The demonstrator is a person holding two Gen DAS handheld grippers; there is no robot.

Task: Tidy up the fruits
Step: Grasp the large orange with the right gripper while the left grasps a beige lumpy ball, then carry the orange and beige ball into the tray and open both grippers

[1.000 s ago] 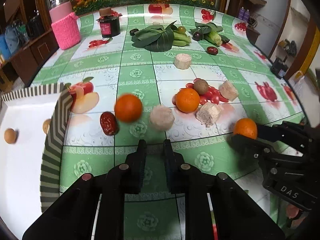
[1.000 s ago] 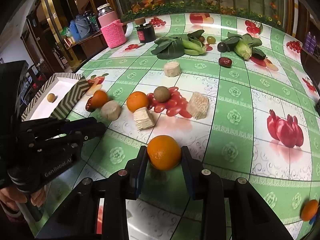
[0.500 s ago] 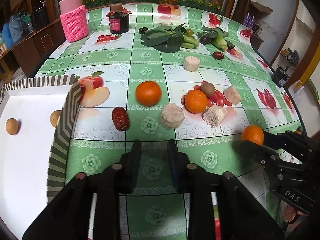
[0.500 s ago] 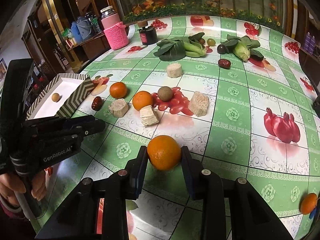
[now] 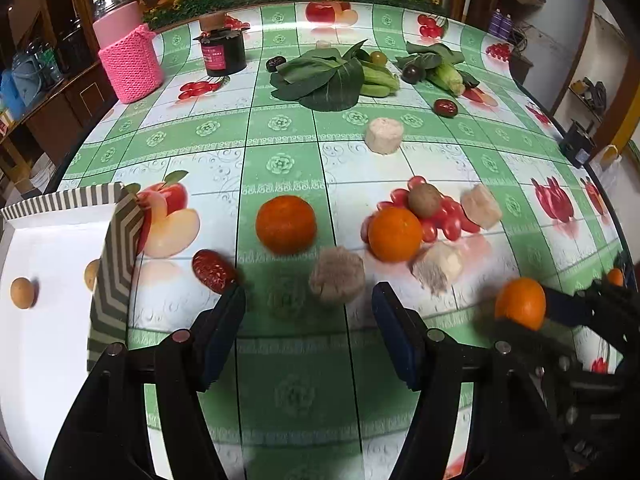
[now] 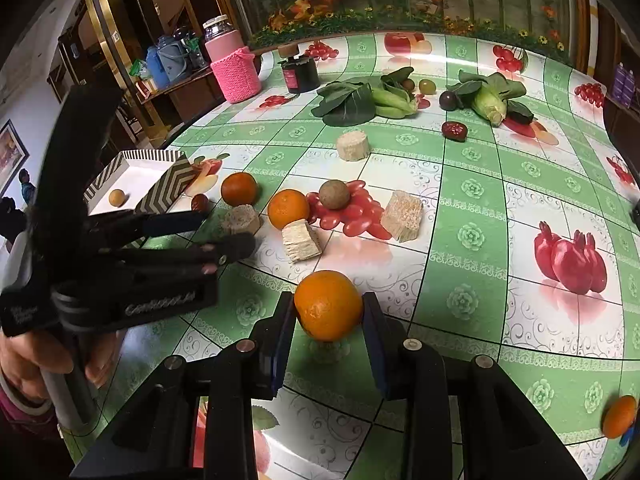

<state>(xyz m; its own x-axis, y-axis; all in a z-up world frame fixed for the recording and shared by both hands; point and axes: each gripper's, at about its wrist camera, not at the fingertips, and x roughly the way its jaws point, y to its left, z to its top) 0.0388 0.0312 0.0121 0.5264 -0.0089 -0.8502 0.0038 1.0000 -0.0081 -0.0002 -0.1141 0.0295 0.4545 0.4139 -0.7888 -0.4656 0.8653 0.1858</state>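
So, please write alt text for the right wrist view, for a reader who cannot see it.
The right gripper holds an orange over a green fruit-print table. The left gripper, open and empty, points at two more oranges near a white box.

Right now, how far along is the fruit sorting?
Early. The white tray holds only two small round fruits. The right gripper clamps an orange; the left gripper, jaws just opened, is empty. Two oranges, a red date and a kiwi remain out.
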